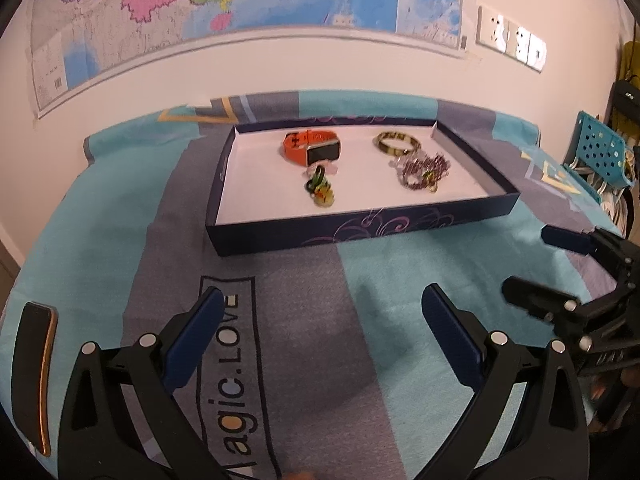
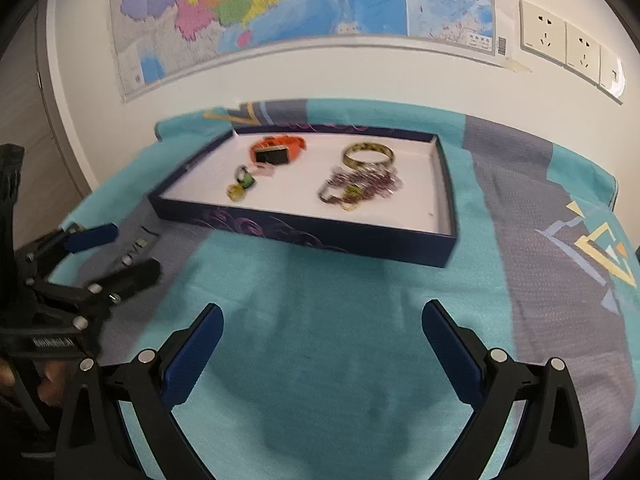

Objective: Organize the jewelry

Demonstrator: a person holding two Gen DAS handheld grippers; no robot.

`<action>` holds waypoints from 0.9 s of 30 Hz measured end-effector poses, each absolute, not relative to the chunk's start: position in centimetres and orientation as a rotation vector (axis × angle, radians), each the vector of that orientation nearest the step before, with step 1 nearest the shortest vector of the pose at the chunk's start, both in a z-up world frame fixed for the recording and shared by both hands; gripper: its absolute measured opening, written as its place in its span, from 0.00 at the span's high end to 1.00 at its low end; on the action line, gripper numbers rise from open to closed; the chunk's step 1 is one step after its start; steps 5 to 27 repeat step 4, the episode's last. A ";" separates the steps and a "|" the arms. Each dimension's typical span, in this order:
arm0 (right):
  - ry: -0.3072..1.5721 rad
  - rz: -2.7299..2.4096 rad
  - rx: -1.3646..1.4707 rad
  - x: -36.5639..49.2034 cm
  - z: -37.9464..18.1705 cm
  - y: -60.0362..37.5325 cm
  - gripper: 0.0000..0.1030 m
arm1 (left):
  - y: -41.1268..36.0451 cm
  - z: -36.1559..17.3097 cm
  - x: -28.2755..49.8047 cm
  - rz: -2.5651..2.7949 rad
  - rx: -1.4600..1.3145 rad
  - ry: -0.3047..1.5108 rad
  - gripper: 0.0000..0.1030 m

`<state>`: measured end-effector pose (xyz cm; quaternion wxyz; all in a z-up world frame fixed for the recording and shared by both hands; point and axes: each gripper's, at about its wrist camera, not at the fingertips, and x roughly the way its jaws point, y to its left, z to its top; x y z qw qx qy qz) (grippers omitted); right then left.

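A flat dark blue cardboard tray (image 1: 400, 226) lies on the blue and grey cloth (image 1: 100, 240). Inside, the orange strap watch (image 1: 310, 148) sits left of the round gold bangle (image 1: 396, 142). A purple bead chain (image 1: 424, 168) lies in front of the bangle.

The tray (image 1: 360, 228) looks like matt cardboard, white inside; the cloth (image 1: 400, 320) under it is woven; the watch (image 1: 310, 148) has a glossy screen, and the bangle (image 1: 397, 142) shines.

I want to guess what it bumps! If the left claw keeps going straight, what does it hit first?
Probably the near wall of the dark blue box. The left claw is open, holds nothing, and only blanket lies between; its height is hard to judge.
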<state>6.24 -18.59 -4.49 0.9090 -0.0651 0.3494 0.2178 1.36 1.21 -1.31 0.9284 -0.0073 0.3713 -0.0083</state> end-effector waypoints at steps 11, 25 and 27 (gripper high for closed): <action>0.773 0.370 -0.159 8.4 -4.8 -22.5 0.07 | 2.9 -1.6 1.6 -0.003 -0.031 0.780 0.06; 0.773 0.370 -0.159 8.4 -4.8 -22.5 0.07 | 2.9 -1.6 1.6 -0.003 -0.031 0.780 0.06; 0.773 0.370 -0.159 8.4 -4.8 -22.5 0.07 | 2.9 -1.6 1.6 -0.003 -0.031 0.780 0.06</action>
